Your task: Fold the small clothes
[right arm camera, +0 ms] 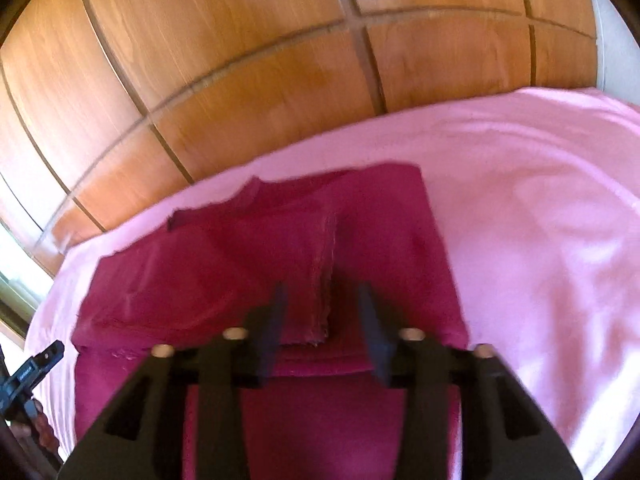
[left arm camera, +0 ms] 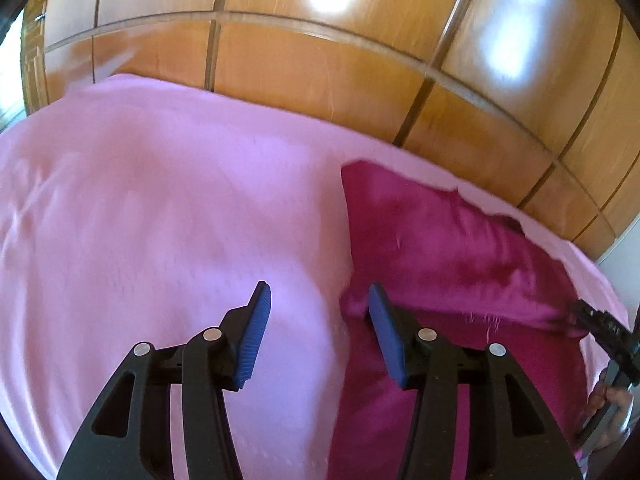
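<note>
Only rightward, garment's perhaps-stitched seam.

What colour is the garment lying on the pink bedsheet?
Deep magenta, plain with no pattern; the garment shows best in the right wrist view.

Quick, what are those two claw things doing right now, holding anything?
Left hand-held gripper: open, holding nothing, at the magenta garment's edge.
Right hand-held gripper: open, empty, over the garment.
</note>
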`<state>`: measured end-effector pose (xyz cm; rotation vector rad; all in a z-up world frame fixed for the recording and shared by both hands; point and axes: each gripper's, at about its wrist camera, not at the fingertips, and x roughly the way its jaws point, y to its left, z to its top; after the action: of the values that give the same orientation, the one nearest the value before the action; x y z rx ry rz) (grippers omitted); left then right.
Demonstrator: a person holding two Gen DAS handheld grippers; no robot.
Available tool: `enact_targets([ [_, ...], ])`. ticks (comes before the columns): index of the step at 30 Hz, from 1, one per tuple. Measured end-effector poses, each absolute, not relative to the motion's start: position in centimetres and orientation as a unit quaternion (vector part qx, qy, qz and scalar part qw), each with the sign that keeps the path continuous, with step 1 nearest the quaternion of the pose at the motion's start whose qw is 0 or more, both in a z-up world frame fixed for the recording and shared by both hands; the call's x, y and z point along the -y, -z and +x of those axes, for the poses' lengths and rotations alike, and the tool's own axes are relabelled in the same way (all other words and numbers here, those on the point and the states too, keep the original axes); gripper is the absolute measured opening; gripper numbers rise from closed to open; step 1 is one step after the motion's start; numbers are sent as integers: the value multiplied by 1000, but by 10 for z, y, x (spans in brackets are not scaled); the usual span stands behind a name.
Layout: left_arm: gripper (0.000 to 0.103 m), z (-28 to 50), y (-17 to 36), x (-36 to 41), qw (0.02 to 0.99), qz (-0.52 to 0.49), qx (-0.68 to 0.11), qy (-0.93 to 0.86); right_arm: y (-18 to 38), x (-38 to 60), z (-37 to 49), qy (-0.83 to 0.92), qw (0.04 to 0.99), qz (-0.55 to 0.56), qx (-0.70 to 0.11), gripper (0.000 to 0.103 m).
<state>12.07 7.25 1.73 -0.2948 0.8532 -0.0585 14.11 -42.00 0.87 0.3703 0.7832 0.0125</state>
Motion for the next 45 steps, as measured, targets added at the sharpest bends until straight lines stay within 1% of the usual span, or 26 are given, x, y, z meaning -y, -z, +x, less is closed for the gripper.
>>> enact_targets([
  [5,50,162,-16,-88,873,-213,-435,64,-19,421,158,-10,905,193,-380,44],
  [11,50,221,5,-94,829,-290,-468,99,-3,424,194,4,890,195,-413,44],
  [13,50,236,11,-93,818,-303,-477,108,-1,423,200,4,889,189,-417,44],
  [18,50,267,28,-80,789,-333,-495,148,2,424,208,2,889,181,-421,39],
  [19,39,270,30,-77,789,-331,-497,146,2,424,209,0,888,178,-423,36],
  [21,16,272,26,-67,799,-311,-491,152,3,422,209,-6,889,167,-427,11],
  [22,13,270,21,-64,809,-303,-481,153,1,420,209,-5,890,159,-428,11],
  [25,10,252,-8,-56,858,-254,-422,149,-15,415,197,5,911,128,-393,7],
  [26,10,243,-19,-47,881,-213,-399,137,-19,413,195,10,916,119,-384,6],
  [28,9,237,-22,-32,902,-154,-386,114,-20,406,193,30,924,89,-371,6],
  [30,9,239,-14,-15,911,-85,-395,79,-13,399,195,46,925,65,-372,6],
  [33,11,249,8,-2,897,-40,-437,53,8,391,202,59,916,35,-396,6],
  [35,11,244,5,-7,902,-46,-428,43,10,391,202,61,915,34,-397,7],
  [36,13,238,-2,-9,907,-48,-417,36,7,393,200,66,915,36,-396,19],
  [37,13,229,-10,-10,912,-48,-406,33,6,395,199,70,916,38,-394,26],
  [38,13,223,-15,-10,915,-51,-399,36,2,397,197,73,917,42,-391,29],
  [42,13,180,-34,-3,925,-48,-365,88,-19,395,178,55,927,52,-367,29],
  [43,17,166,-35,4,926,-36,-359,108,-26,390,169,41,932,53,-357,30],
  [44,24,157,-34,11,926,-26,-358,120,-31,384,163,27,934,52,-351,34],
  [45,36,152,-31,17,924,-18,-360,126,-34,379,160,16,936,51,-349,40],
])
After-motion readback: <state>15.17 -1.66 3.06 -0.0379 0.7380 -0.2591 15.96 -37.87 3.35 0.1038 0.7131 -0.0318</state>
